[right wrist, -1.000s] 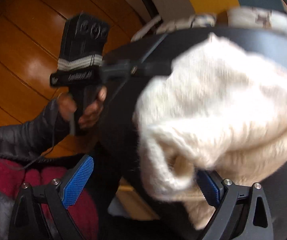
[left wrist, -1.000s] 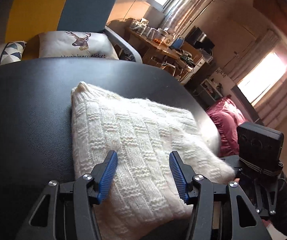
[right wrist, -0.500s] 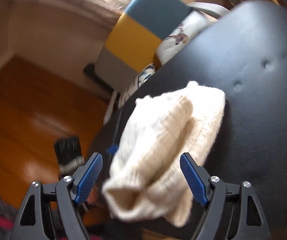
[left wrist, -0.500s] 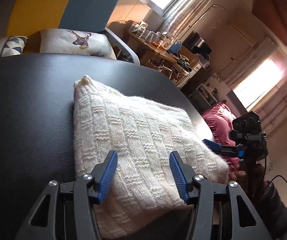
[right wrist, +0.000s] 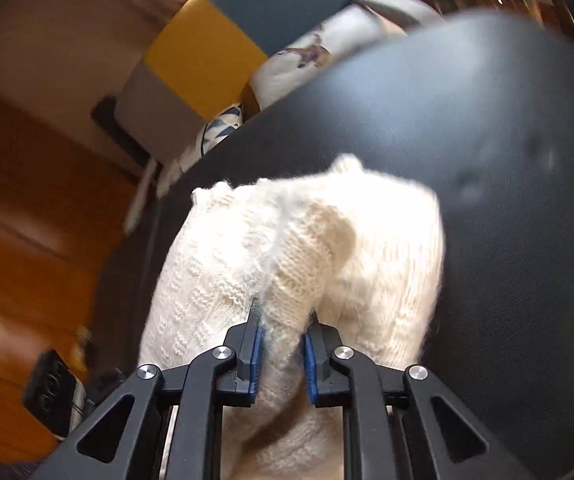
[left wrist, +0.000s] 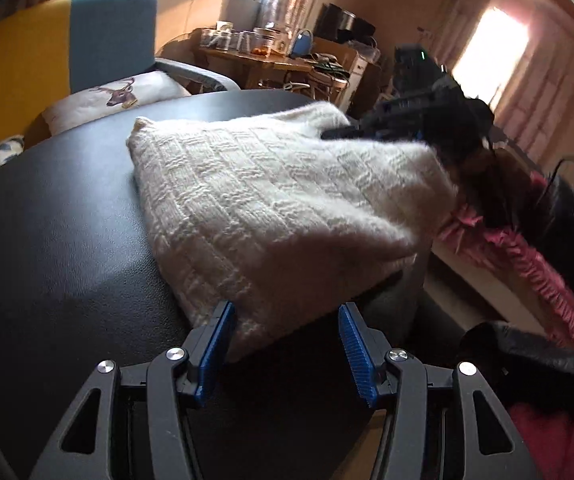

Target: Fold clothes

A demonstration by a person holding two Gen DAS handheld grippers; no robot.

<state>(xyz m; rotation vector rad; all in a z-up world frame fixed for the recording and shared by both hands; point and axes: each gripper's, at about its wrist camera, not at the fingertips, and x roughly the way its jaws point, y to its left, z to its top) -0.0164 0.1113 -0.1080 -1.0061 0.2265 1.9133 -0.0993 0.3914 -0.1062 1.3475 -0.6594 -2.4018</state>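
Observation:
A folded cream knitted sweater lies on a round black padded table. My left gripper is open at the sweater's near corner, its blue pads on either side of the knit edge. In the left wrist view my right gripper appears blurred at the sweater's far right edge, which is raised off the table. In the right wrist view my right gripper is shut on a bunched fold of the sweater, with knit pinched between the blue pads.
A yellow and teal armchair with a deer-print cushion stands behind the table. A cluttered wooden desk is at the back. Pink frilled fabric and dark clothing lie to the right. The orange wood floor is beyond the table edge.
My right gripper went from open to shut on the sweater's edge and lifted it. The left gripper drew back to the near corner and stays open.

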